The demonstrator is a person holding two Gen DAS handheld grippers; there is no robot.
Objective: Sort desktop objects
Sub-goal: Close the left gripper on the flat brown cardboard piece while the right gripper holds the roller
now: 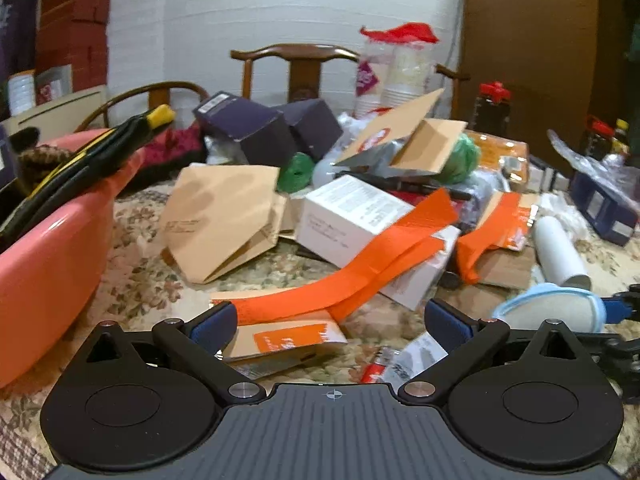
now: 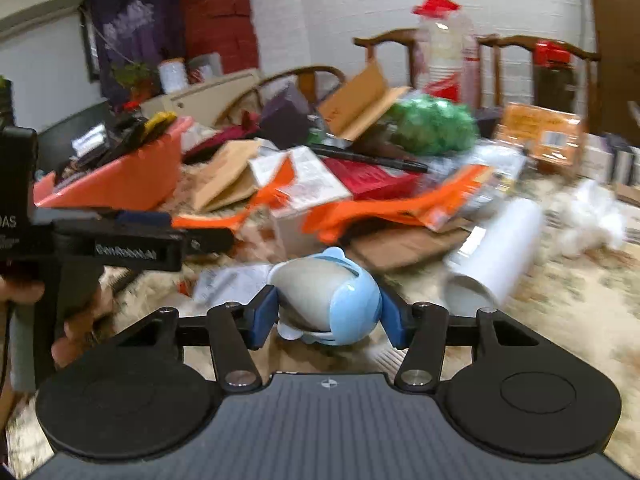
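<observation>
Our right gripper point(image 2: 328, 314) pinches a blue and grey whale-shaped toy point(image 2: 326, 296), one blue pad point(image 2: 264, 316) pressed to each flank; the toy sits between the fingers, just above the floral tablecloth point(image 2: 560, 312); a white cylinder point(image 2: 496, 256) lies beyond our right finger. Our left gripper point(image 1: 328, 322) is spread wide, holding nothing; an orange paper strip point(image 1: 360, 272) lies just ahead between its fingers; a pink basin point(image 1: 48, 272) stands beyond its left finger; the toy point(image 1: 552, 310) shows past its right finger.
</observation>
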